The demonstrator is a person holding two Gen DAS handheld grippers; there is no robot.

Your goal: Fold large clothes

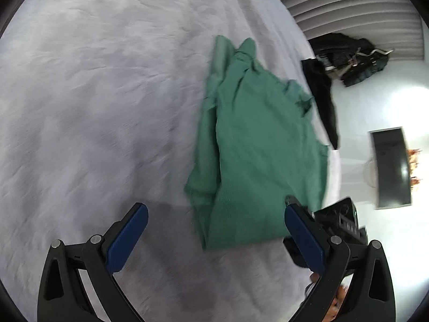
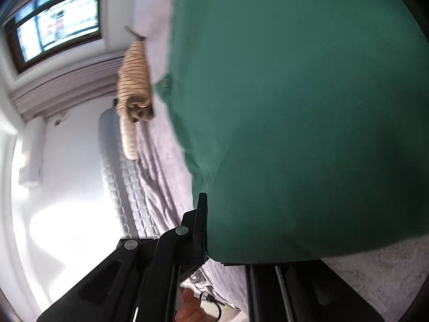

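Note:
A green garment [image 1: 257, 139] lies crumpled lengthwise on the grey bedspread [image 1: 93, 94]. My left gripper [image 1: 215, 206] hovers over its near end, open, blue pads [image 1: 128, 238] wide apart with nothing pressed between them. The black body of the right gripper [image 1: 340, 222] shows at the garment's near right corner. In the right wrist view the green garment [image 2: 295, 107] fills most of the picture and hangs from my right gripper [image 2: 211, 201], which is shut on its edge. One black finger [image 2: 199, 222] shows; the cloth hides the other.
A beige striped garment [image 2: 134, 86] lies farther along the bed by the mattress edge [image 2: 120, 177]. Black clothes [image 1: 348, 59] are heaped beyond the bed's far side, near a dark screen [image 1: 391, 166]. A window [image 2: 56, 24] and a hand [image 2: 187, 311] show.

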